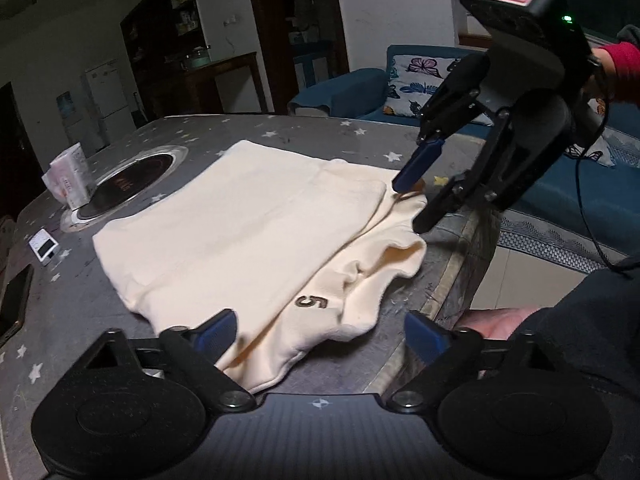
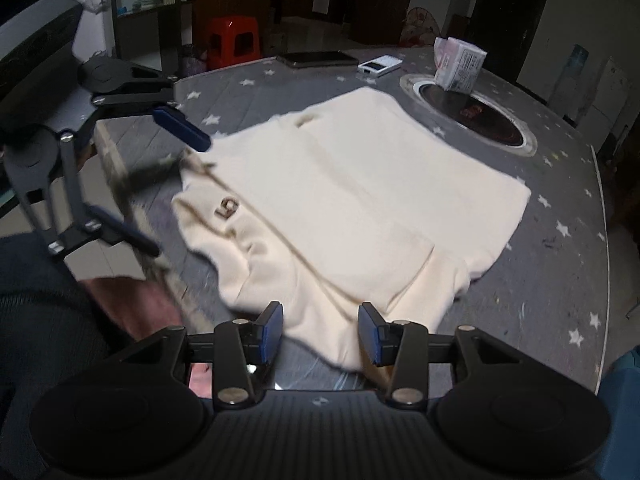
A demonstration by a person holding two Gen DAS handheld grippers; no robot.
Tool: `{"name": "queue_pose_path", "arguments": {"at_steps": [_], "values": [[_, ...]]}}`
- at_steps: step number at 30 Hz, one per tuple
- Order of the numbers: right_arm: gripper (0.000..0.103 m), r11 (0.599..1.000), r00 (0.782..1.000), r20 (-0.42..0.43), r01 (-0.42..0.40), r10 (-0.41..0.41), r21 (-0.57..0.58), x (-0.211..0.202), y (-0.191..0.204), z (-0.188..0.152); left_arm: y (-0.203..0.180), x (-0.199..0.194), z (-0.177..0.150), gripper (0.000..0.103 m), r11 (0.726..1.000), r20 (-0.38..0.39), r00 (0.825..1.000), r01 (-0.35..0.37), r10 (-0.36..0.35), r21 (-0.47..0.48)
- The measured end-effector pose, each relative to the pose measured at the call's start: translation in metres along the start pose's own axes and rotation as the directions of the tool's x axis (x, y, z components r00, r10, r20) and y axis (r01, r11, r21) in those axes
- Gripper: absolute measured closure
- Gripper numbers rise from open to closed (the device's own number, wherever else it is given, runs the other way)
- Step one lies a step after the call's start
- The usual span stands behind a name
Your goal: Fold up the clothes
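Dim room, star-print table (image 1: 100,312): cream sweater (image 1: 240,232) lies half-folded near its edge. It's soft, light, floppy; you pinch hem corners. Left hand-held gripper (image 1: 320,330) gapes empty; right hand-held gripper (image 2: 320,330) half apart, straddling cloth, unclamped.

My left gripper (image 1: 316,330) tilts downward, jaws wide apart. My right gripper (image 2: 320,330) angles steeper, jaws half spread, gripping nothing.

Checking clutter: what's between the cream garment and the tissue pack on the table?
The round black inset burner lies between the cream garment and the tissue pack, whose base overlaps the burner's far rim. Clearest in the right wrist view.
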State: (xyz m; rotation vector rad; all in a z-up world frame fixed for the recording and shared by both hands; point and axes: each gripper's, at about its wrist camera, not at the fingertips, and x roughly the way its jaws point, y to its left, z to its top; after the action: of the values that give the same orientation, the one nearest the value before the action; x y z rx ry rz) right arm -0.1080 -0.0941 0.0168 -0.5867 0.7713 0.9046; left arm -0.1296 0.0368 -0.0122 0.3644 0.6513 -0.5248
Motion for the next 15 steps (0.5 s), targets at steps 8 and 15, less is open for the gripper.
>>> {"name": "queue_pose_path", "arguments": {"at_steps": [8,15], "values": [[0.055,0.996,0.999,0.044,0.026,-0.022,-0.088,-0.001,0.019,-0.009,0.003,0.008,0.008,0.081,1.000,0.026,0.999,-0.023,0.023,-0.003],[0.055,0.989,0.994,0.105,0.054,-0.040,-0.140,0.011,0.025,-0.006,0.023,0.007,0.027,0.086,0.997,0.079,0.997,-0.009,0.015,-0.074]]}}
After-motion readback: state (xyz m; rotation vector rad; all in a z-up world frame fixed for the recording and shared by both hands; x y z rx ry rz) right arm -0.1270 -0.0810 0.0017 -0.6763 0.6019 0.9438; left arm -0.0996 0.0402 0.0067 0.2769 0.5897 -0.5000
